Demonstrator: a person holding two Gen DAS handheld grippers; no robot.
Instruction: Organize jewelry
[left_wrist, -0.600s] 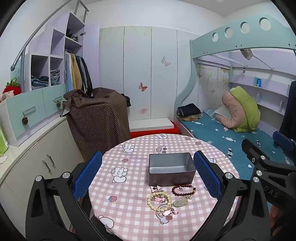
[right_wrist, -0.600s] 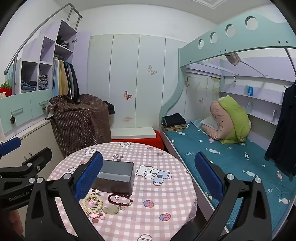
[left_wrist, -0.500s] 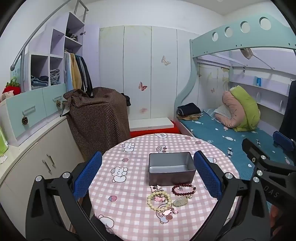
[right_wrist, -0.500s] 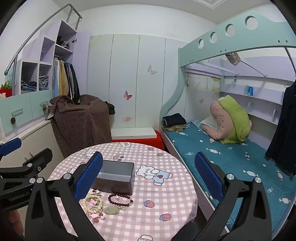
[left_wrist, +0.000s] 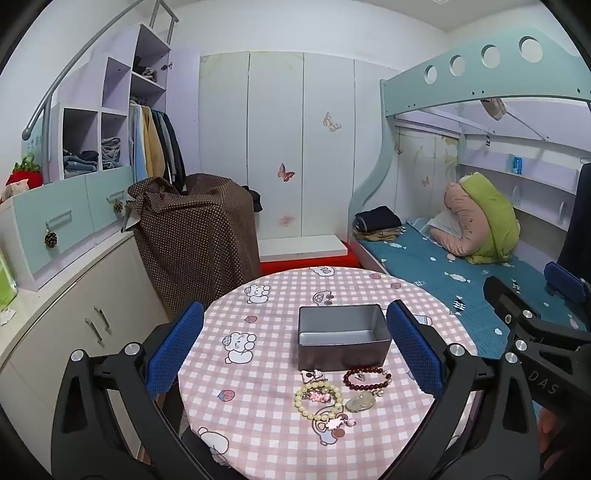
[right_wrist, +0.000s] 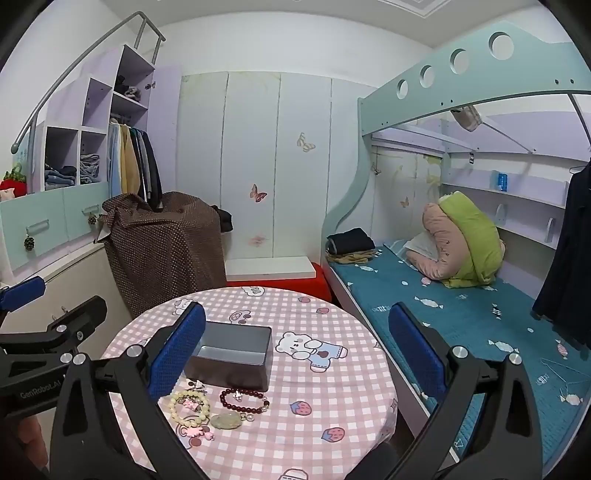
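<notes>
An open grey metal box stands on the round table with a pink checked cloth. In front of it lie a cream bead bracelet, a dark red bead bracelet, a pale green pendant and small pink charms. My left gripper is open and empty, held above the table's near side. My right gripper is open and empty, to the right of the jewelry.
A brown dotted cloth covers furniture behind the table. White cabinets stand on the left. A bunk bed with a blue mattress runs along the right. A red and white step lies by the wardrobe.
</notes>
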